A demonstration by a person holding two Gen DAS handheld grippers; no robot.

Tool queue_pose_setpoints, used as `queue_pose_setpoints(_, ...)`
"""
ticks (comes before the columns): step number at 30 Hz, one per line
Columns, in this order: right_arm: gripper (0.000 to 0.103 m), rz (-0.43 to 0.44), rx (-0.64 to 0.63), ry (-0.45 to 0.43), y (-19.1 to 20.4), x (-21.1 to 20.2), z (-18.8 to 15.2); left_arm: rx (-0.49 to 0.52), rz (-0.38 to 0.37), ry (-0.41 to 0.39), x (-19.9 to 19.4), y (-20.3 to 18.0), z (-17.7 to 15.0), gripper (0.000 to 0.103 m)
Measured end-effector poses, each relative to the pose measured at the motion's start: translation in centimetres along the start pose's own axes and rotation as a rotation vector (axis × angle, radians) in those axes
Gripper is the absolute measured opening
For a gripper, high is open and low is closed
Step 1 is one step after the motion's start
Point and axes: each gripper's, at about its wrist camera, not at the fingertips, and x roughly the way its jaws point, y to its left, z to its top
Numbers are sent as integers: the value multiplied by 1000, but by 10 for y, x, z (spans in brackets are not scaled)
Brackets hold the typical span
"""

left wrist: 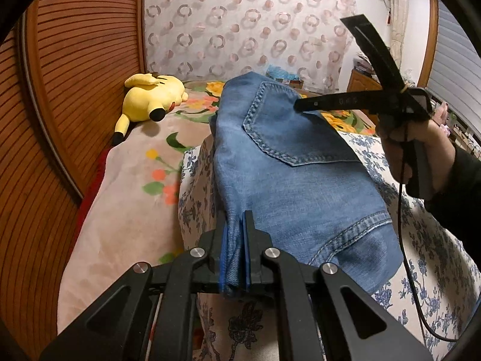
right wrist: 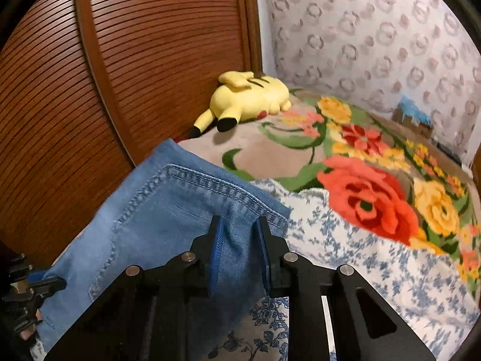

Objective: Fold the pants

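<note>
A yellow plush toy lies at ten o'clock on the bed. The left hand-held gripper pinches the folded jeans tight; the right hand-held gripper, narrowed, grips denim at two o'clock.

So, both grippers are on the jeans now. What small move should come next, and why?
Probably lower both hands and lay the jeans flat on the blue-flowered cover. The left gripper pinches one edge, the right gripper has denim between its pads, and the cloth sags between them, so the fold is not resting smoothly yet.
</note>
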Motion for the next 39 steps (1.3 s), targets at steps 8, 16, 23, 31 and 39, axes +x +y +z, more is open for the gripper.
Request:
queue_pose_setpoints(8, 23, 4, 21, -23, 1, -28, -6, -4, 30, -5, -6, -3, 1, 9)
queue_pose_setpoints(16, 23, 25, 15, -63, 16, -85, -42, -2, 63, -34, -31, -12, 0, 10)
queue_pose_setpoints(23, 23, 30, 16, -108, 24, -138, -73, 17, 57, -76, -62, -27, -4, 34)
queue_pose_setpoints(31, 23, 9, 9, -142, 37, -180, -103, 46, 25, -110, -94, -45, -12, 80)
queue_pose_setpoints(39, 31, -12, 23, -166, 48, -213, -128, 43, 23, -162, -120, -55, -18, 89)
